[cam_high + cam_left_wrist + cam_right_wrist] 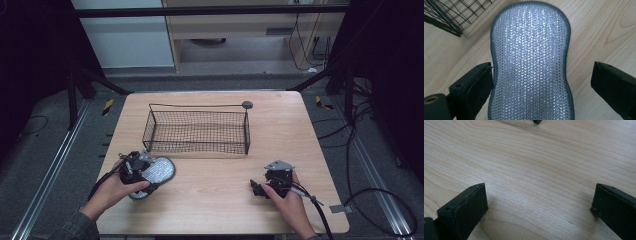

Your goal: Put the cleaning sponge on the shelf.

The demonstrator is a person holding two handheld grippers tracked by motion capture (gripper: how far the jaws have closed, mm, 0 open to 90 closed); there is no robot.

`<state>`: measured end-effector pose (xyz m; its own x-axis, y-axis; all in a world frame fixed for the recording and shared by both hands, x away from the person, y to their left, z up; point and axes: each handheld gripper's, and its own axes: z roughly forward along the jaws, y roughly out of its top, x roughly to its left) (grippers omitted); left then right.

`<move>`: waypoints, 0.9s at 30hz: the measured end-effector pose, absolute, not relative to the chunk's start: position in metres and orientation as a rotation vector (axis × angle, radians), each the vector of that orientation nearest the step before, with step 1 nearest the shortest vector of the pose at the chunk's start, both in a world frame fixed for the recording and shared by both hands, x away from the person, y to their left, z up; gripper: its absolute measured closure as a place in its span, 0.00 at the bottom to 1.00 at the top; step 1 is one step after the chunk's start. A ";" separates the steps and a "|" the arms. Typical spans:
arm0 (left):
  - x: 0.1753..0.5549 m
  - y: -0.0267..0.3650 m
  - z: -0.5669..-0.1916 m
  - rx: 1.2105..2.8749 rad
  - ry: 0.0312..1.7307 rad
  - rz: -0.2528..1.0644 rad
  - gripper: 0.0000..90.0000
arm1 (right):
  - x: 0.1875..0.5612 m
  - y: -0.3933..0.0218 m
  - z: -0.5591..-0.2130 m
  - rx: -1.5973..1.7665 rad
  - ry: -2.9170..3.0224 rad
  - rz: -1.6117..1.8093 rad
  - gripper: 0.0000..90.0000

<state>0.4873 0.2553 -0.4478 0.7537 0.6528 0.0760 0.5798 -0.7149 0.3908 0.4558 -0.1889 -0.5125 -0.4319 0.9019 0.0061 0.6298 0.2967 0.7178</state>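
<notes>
A person is standing at the near edge of the tabletop (220,210), holding two tools - one in each hand. The left tool (145,172) is sitting low over one silvery mesh pad (156,172), an oblong piece with a grey rim and a glittering woven face. Seen from the left gripper view, the pad (530,62) is lying flat on the wood between the two black jaws and stretching away ahead of them. The jaw on the left of that view is touching the pad's edge, while the other is standing clear of it with bare wood showing between, so this tool is open around the pad rather than pinching it.

Beyond the left tool and a little to its right, one black wire basket (197,131) is resting on the tabletop, near the pad but apart from it. A corner of it is showing at the top of the left gripper view (444,17). One small dark round disc (247,104) is sitting at the basket's far right corner.

The right tool (257,189) is resting well apart from the left tool, on the person's right. Its two jaws are standing wide apart - open, with plain wood between them.
</notes>
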 end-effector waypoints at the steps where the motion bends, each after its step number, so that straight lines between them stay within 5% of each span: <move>1: 0.490 0.255 -0.450 2.628 0.954 0.274 0.04 | 0.456 -0.189 -0.512 1.371 2.171 0.923 0.00; 27: 0.511 0.257 -0.466 2.683 1.012 0.200 0.04 | 0.456 -0.189 -0.512 1.365 2.182 0.920 0.00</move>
<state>0.5110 0.2570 -0.4659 0.7470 0.6640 0.0348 0.6271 -0.7210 0.2947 0.4556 -0.1888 -0.5120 -0.4397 0.8981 0.0052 0.6310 0.3048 0.7134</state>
